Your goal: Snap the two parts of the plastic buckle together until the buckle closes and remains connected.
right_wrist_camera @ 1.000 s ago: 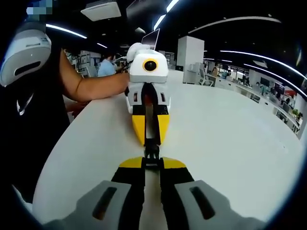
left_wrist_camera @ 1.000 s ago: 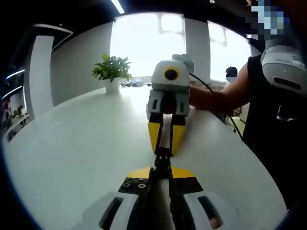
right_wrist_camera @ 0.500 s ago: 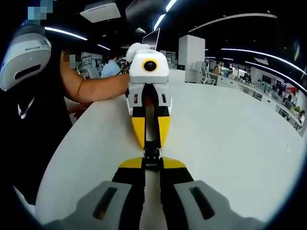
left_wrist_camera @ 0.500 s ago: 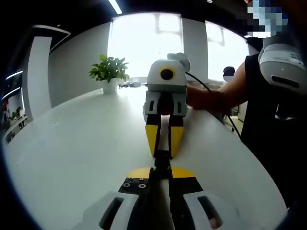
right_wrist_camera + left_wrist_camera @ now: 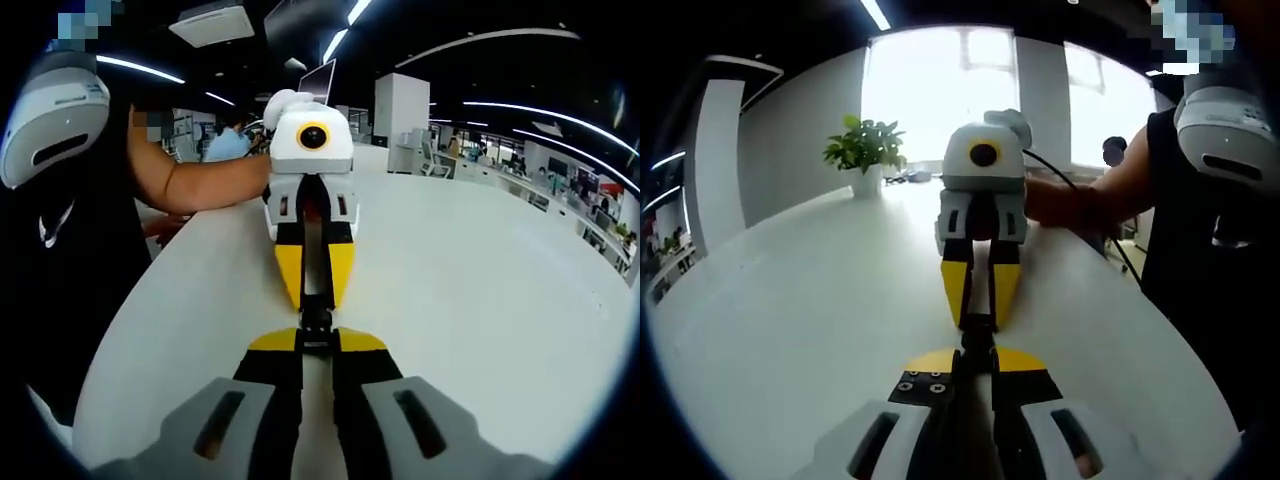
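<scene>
Above white bench (image 5: 790, 320): we hold buckle (image 5: 980, 335) btwn both grippers, left gripper (image 5: 978, 362) & right gripper (image 5: 316, 345) fingers clamped on its ends. Step: mating halves; next, prob. push together till click.

This is an open-plan office. A large round-edged white table (image 5: 790, 300) stands by bright tall windows (image 5: 940, 90) with a potted green plant (image 5: 865, 155); beyond it run rows of desks with seated people (image 5: 560, 185) under long ceiling light strips (image 5: 520, 110).

Left tongs (image 5: 978, 352) and right tongs (image 5: 317, 338) tip to tip, jaws closed, forearm (image 5: 205, 182) extended
</scene>
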Tool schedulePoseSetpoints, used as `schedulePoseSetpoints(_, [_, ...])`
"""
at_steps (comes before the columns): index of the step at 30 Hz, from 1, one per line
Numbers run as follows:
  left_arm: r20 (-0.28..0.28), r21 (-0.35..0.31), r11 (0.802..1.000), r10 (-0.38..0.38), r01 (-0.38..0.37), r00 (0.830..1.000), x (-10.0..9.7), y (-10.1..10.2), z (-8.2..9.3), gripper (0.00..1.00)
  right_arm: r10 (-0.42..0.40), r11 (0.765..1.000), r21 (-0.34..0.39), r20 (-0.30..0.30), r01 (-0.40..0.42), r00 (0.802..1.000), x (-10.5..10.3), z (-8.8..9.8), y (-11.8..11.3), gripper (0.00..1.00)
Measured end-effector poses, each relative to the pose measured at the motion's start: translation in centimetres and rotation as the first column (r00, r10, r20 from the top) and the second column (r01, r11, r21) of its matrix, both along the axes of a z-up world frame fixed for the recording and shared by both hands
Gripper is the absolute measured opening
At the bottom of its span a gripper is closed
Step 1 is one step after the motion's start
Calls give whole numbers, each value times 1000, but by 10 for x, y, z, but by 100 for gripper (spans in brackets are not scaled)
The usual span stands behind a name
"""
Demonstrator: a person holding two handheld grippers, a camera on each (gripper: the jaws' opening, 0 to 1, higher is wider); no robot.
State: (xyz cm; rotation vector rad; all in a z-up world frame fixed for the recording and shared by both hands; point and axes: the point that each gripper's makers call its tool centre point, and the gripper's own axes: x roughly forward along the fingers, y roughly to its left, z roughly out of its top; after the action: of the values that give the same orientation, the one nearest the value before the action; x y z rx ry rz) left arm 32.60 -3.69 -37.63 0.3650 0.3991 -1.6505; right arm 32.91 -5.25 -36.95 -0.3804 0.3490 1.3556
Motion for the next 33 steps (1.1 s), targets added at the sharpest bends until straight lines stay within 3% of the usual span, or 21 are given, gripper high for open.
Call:
schedulePoseSetpoints(15, [-14,1,1000,-16,16,1000,-4,0,1,7,15,1000,7,-14,-15,1000,-3,-1,3,8])
schedulePoseSetpoints(16, [-25,9,1000,-21,21,999,-9,-4,-2,7,38,998,54,11,-39,999,-4,6,14,8])
schedulePoseSetpoints(17, [-7,15,1000,-20,20,1000,-8,-3,0,7,25,1000,12,-5,-25,1000,-7,2,5,8])
schedulePoseSetpoints(33, [-13,12,1000,-9,9,1000,-5,-4,-2,8,21,1000,20,-5,-21,1000,-14,5,-1,9])
